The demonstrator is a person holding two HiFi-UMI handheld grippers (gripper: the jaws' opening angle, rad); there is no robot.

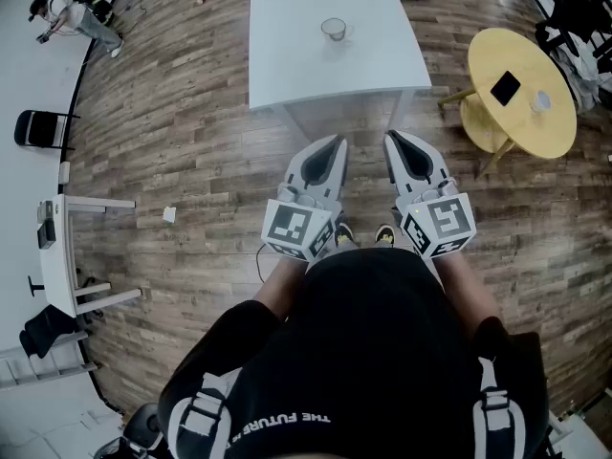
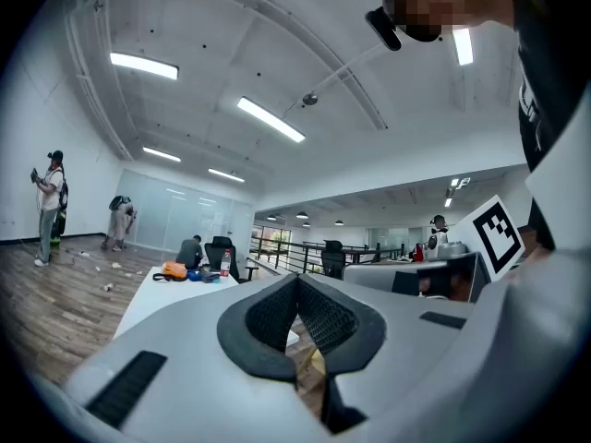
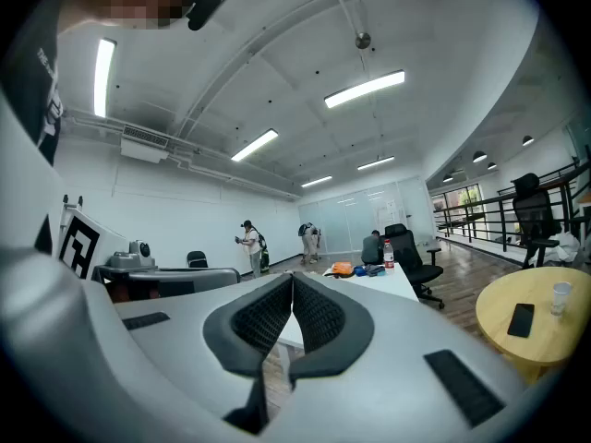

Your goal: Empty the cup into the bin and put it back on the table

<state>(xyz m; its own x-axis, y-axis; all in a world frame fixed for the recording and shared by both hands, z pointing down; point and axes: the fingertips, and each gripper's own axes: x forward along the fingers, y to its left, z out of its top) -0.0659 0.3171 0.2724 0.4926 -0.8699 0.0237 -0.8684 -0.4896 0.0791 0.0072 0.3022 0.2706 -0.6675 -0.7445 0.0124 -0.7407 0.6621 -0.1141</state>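
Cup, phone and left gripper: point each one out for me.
cup (image 1: 334, 29), head view, middle of its open top.
phone (image 1: 505, 88), head view, middle of its dark face.
left gripper (image 1: 338, 142), head view, tip where its shut jaws meet.

This is a large open-plan office. The floor (image 1: 182, 132) is wood plank, the walls are plain white, and long strip lights (image 3: 364, 89) hang under a high ceiling with bare pipes. A long white desk (image 1: 296, 70) stands out in the room. A black swivel chair (image 3: 413, 247) is at its far end, where a person (image 3: 373, 247) sits. A low round yellow table (image 1: 535, 137) with a phone (image 1: 505, 89) on it stands to one side. Glass partitions (image 3: 355, 212) close the far end, and a black railing (image 3: 471, 212) borders the room along one side.
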